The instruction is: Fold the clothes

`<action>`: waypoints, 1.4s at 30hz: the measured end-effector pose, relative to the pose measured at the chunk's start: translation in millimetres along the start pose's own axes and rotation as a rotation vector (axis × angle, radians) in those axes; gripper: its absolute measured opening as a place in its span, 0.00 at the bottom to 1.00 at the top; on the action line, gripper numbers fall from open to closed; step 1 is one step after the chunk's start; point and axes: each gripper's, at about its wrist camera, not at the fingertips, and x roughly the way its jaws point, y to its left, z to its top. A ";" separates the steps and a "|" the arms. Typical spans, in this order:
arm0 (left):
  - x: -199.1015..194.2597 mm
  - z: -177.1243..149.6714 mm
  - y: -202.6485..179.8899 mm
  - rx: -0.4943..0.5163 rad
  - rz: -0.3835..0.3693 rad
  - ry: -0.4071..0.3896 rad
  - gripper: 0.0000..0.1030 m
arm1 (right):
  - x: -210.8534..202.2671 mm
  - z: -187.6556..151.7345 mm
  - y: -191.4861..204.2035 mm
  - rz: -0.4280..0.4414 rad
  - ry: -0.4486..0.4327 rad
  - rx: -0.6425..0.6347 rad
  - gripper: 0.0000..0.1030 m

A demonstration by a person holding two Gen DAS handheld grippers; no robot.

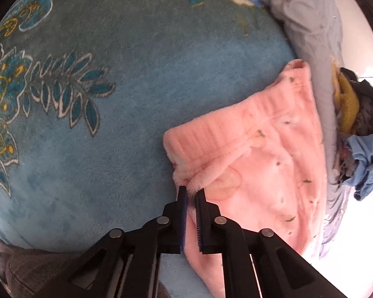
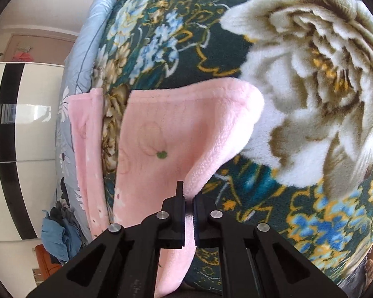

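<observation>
A pink fleece garment [image 1: 256, 154] with small printed flowers lies on a blue floral blanket [image 1: 112, 124]. In the left wrist view its ribbed band runs across the top, and my left gripper [image 1: 192, 192] is shut on a fluffy fold at its near left corner. The right wrist view shows the same pink garment [image 2: 161, 136] with two legs spread over the dark flowered part of the blanket [image 2: 298, 87]. My right gripper [image 2: 189, 198] is shut on a raised pink edge, which curls up from the fingertips.
A grey-blue quilt [image 1: 310, 37] lies bunched along the blanket's right side in the left wrist view. Beside it sits a pile of blue, yellow and dark clothes [image 1: 360, 134]. A white wardrobe with black stripes [image 2: 17, 124] stands at the left in the right wrist view.
</observation>
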 end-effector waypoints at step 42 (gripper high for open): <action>18.5 -6.3 7.1 0.014 -0.036 0.128 0.55 | -39.9 13.9 101.8 0.207 -0.073 -0.160 0.04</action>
